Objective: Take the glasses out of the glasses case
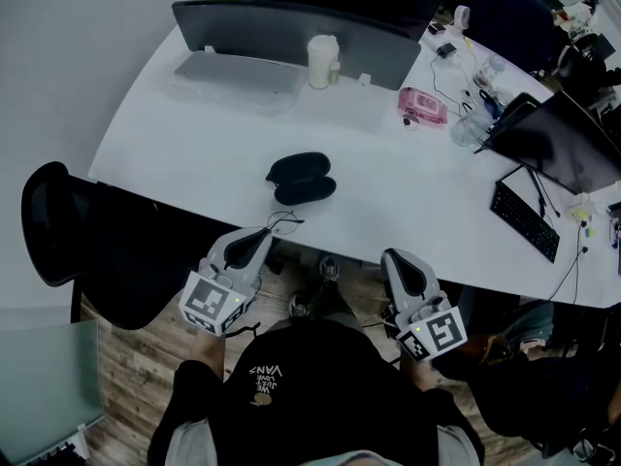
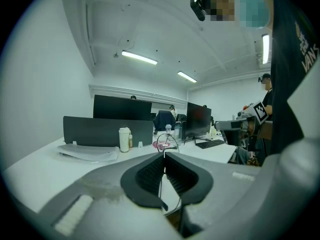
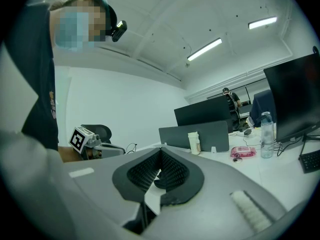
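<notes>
The black glasses case (image 1: 301, 178) lies open on the white desk (image 1: 194, 153), a little way in from its near edge. In front of that edge my left gripper (image 1: 264, 233) is shut on the thin wire-framed glasses (image 1: 281, 223), which are out of the case. In the left gripper view the jaws (image 2: 164, 154) pinch a thin part of the frame and a lens rim (image 2: 166, 141) rises above the tips. My right gripper (image 1: 388, 257) hangs to the right, below the desk edge, shut and empty. In the right gripper view the case (image 3: 159, 183) shows dark behind the closed jaws (image 3: 160, 151).
At the back of the desk stand a grey divider panel (image 1: 291, 32) and a white cup (image 1: 322, 61). A pink pouch (image 1: 422, 105), a monitor (image 1: 553, 139) and a keyboard (image 1: 524, 221) are on the right. A black chair (image 1: 58, 221) stands at the left.
</notes>
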Available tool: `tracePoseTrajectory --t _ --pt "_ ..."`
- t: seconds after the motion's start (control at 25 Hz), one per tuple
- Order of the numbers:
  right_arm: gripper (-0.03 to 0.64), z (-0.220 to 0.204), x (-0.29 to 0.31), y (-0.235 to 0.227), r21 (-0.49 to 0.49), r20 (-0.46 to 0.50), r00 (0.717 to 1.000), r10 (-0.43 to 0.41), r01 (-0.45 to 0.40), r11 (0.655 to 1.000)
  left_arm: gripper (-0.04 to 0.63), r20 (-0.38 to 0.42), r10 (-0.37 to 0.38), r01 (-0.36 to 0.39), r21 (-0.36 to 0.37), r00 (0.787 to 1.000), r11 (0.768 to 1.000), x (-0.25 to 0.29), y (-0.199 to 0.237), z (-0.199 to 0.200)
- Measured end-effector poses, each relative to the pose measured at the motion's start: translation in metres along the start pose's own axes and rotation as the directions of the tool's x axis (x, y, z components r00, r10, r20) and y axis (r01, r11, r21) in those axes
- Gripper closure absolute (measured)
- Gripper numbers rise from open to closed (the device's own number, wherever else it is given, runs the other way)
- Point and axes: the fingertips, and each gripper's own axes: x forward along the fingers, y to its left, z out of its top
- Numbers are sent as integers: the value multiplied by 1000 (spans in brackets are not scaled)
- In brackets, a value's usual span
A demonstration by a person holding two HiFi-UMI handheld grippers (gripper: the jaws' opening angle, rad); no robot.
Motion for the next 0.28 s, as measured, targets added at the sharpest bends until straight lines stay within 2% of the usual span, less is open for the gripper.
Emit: tracePoseTrajectory --t 0.28 --pt "617 1 9 1 -8 8 1000 7 -7 1000 588 1 -9 9 5 1000 1000 3 7 -1"
